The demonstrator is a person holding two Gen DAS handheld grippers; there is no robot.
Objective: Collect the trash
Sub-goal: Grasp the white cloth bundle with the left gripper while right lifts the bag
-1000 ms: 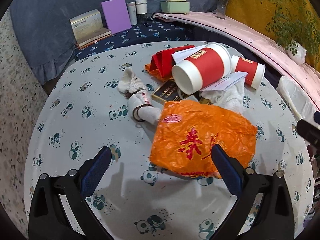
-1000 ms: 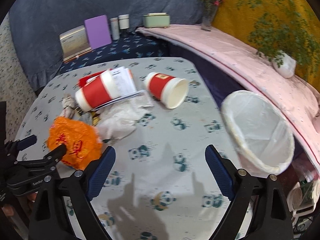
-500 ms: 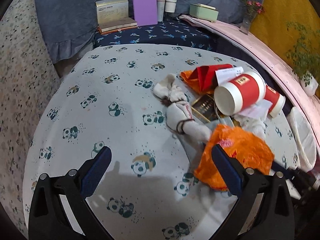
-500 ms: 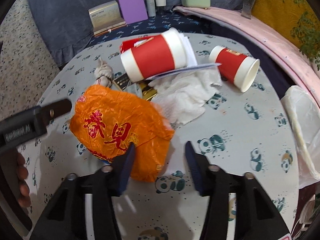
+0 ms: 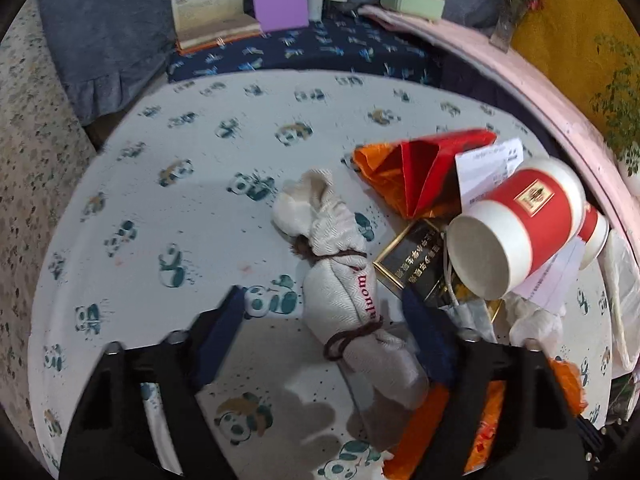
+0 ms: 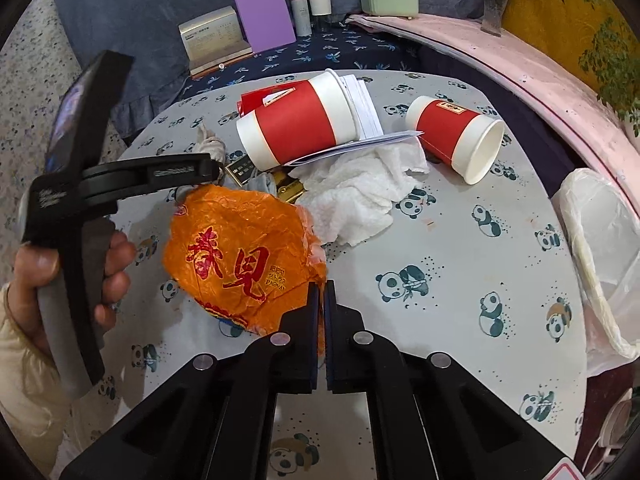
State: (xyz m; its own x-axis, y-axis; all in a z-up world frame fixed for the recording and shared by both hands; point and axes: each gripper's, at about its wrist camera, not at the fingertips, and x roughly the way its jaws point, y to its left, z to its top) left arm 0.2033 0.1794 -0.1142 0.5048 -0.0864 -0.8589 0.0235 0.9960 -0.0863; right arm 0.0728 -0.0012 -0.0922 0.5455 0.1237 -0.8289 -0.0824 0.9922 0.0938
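Two grippers are at work over our panda-print table (image 6: 460,248), each in one hand. Our right gripper (image 6: 321,286) is clenched tight on the near right edge of the orange wrapper (image 6: 236,252), which lies crumpled at the near left of the trash pile. Our left gripper (image 5: 328,312) has its jaws closing around the tied white cloth bundle (image 5: 344,292); the bundle lies between the blue pads (image 5: 224,328), but they do not yet press on it (a gap shows on the left side). Our left hand (image 6: 100,268) wraps that gripper's handle at the left of the right wrist view. Beyond the wrapper lie a crumpled white tissue (image 6: 360,196), a large red-and-white paper cup (image 6: 296,124) on its side over some papers, and a second red cup (image 6: 460,140) tipped to the right. At the far right edge of the table stands the bin with a white liner (image 6: 600,248).
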